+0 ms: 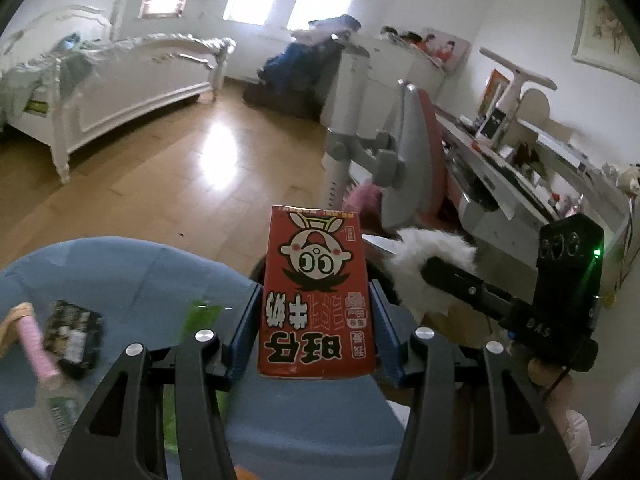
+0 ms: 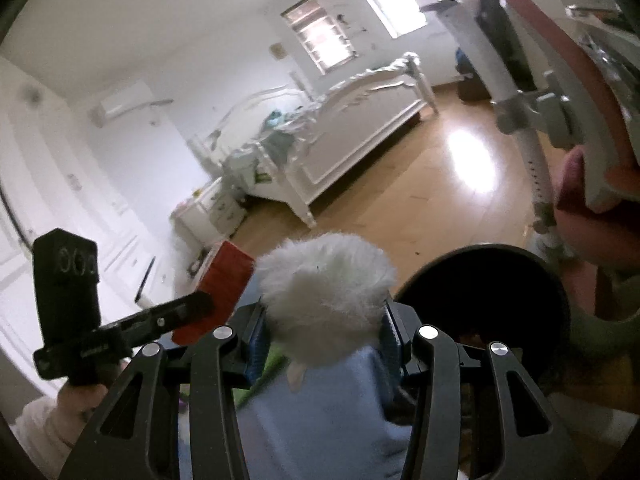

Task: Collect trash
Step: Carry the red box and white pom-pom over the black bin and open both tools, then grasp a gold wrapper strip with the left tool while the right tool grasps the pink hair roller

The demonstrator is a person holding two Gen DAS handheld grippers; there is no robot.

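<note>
In the left wrist view my left gripper [image 1: 316, 312] is shut on a red drink carton [image 1: 316, 296] with a cartoon face, held upright over a blue table [image 1: 120, 276]. In the right wrist view my right gripper [image 2: 324, 332] is shut on a white fluffy ball [image 2: 326, 300], carried above the blue table [image 2: 328, 420]. The fluffy ball [image 1: 432, 256] and the right gripper's body show at the right of the left wrist view. The red carton [image 2: 222, 284] shows at the left of the right wrist view. A round black bin [image 2: 488, 296] opens just right of the ball.
On the blue table lie a pink tube [image 1: 38, 346], a dark packet [image 1: 72, 332] and a green wrapper [image 1: 200, 316]. A grey and pink desk chair [image 1: 404, 152] and a cluttered desk [image 1: 520, 176] stand to the right. A white bed [image 1: 120, 80] stands across the wooden floor [image 1: 192, 184].
</note>
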